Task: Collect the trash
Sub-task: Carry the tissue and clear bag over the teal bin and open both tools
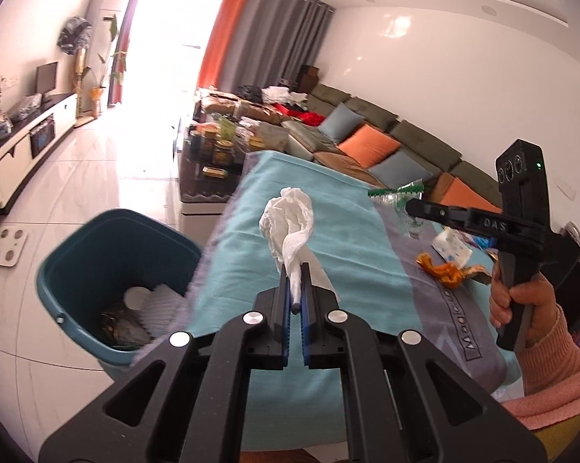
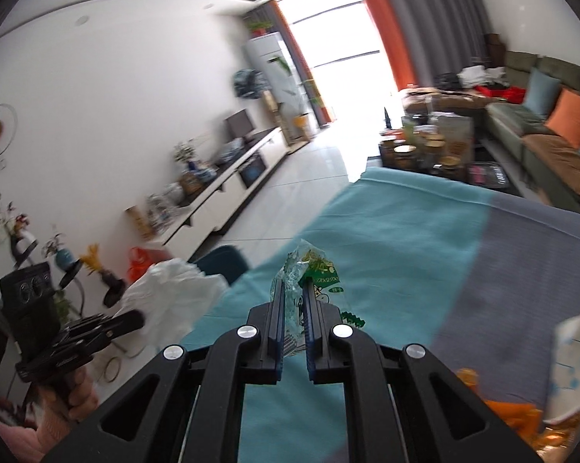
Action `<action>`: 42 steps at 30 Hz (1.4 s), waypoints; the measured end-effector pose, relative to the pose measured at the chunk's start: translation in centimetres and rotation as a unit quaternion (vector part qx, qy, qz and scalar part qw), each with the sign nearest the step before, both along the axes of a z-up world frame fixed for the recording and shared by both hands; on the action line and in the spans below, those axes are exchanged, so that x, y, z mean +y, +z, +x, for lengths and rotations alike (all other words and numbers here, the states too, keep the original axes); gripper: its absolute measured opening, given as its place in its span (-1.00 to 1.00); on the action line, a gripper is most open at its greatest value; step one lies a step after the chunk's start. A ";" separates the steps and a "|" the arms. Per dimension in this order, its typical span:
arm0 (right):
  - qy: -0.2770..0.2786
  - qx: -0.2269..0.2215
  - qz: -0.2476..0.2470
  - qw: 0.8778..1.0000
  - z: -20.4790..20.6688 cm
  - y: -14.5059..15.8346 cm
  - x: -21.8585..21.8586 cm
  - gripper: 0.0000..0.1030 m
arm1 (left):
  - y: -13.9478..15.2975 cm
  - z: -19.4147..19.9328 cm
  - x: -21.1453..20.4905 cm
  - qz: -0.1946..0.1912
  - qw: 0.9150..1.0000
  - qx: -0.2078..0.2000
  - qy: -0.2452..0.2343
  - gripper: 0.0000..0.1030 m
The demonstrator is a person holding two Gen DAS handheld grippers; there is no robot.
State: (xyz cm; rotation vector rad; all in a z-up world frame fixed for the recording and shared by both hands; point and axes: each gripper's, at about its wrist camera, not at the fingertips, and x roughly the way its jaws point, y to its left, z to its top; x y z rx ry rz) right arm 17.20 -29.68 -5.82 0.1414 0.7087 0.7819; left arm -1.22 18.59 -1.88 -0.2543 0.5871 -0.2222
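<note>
My left gripper is shut on a twisted end of a white crumpled tissue, held above the teal tablecloth near its left edge. A teal trash bin stands on the floor to the left below, with paper and wrappers inside. My right gripper is shut on a clear green-printed wrapper, lifted over the cloth. In the left wrist view the right gripper hangs at the right with the wrapper at its tip. In the right wrist view the left gripper and its tissue are at the left, in front of the bin.
An orange wrapper and a white-and-blue packet lie on the grey part of the cloth. A dark coffee table crowded with jars stands beyond the table, a sofa to the right, a white scale on the floor.
</note>
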 end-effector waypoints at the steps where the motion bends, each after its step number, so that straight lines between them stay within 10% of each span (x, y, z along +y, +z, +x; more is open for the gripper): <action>1: 0.010 0.001 0.003 1.000 0.0 0.1 0.8 -0.85 | 0.1 -0.1 0.5 0.002 1.000 -0.002 0.007 -0.91; 42: 0.188 0.061 -0.042 0.979 1.1 -3.8 22.1 -0.85 | -2.9 1.0 10.1 0.015 0.985 0.061 0.162 -0.91</action>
